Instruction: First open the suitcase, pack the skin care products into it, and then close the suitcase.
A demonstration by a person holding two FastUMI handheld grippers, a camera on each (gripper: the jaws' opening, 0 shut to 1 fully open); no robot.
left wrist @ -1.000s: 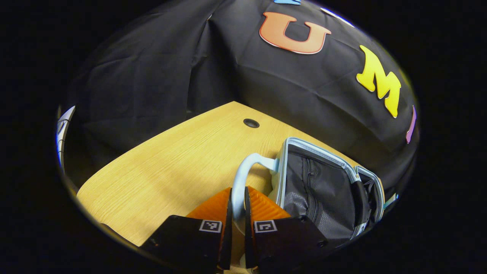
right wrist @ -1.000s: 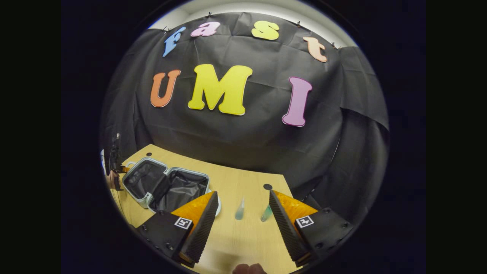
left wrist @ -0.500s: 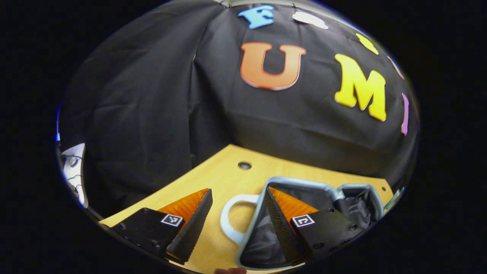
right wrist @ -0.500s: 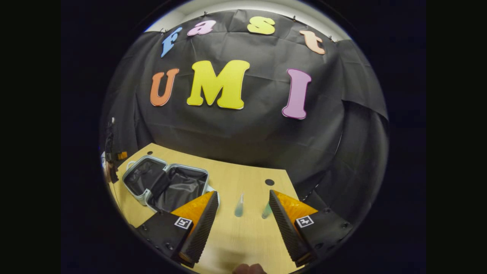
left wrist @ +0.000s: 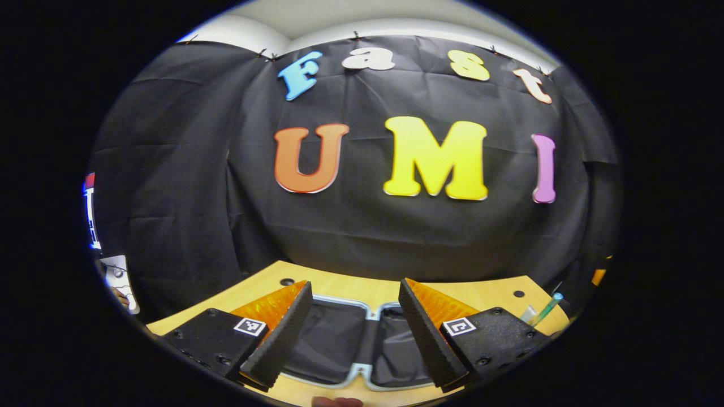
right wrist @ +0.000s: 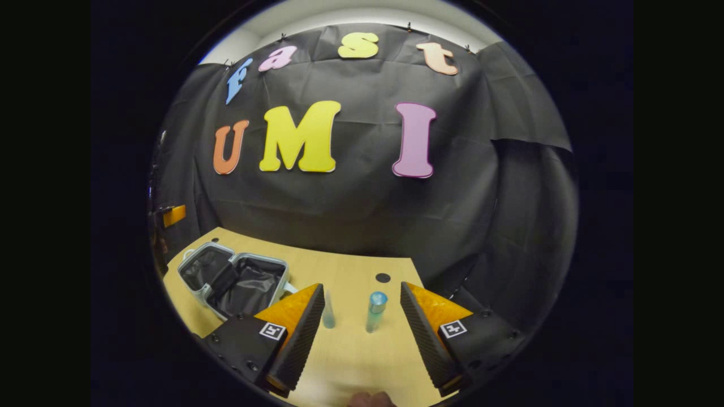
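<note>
left gripper (left wrist: 354,330) spread wide, empty, above open suitcase (left wrist: 339,345) lying flat on surface (left wrist: 481,294) | right gripper (right wrist: 362,328) spread wide, empty | two skin care bottles (right wrist: 374,311) upright between its fingers, ahead | suitcase far left

I see a worktop (right wrist: 350,271) of pale wood grain with a smooth, faintly satin finish. The open suitcase (right wrist: 235,280) I make out has a smooth, hard-looking plastic rim and a dark, crinkled cloth lining (left wrist: 334,345) with slight sheen. Both skin care bottles (right wrist: 374,311) look like translucent glossy plastic. The booth wall (left wrist: 362,237) is matt, creased cloth.
</note>
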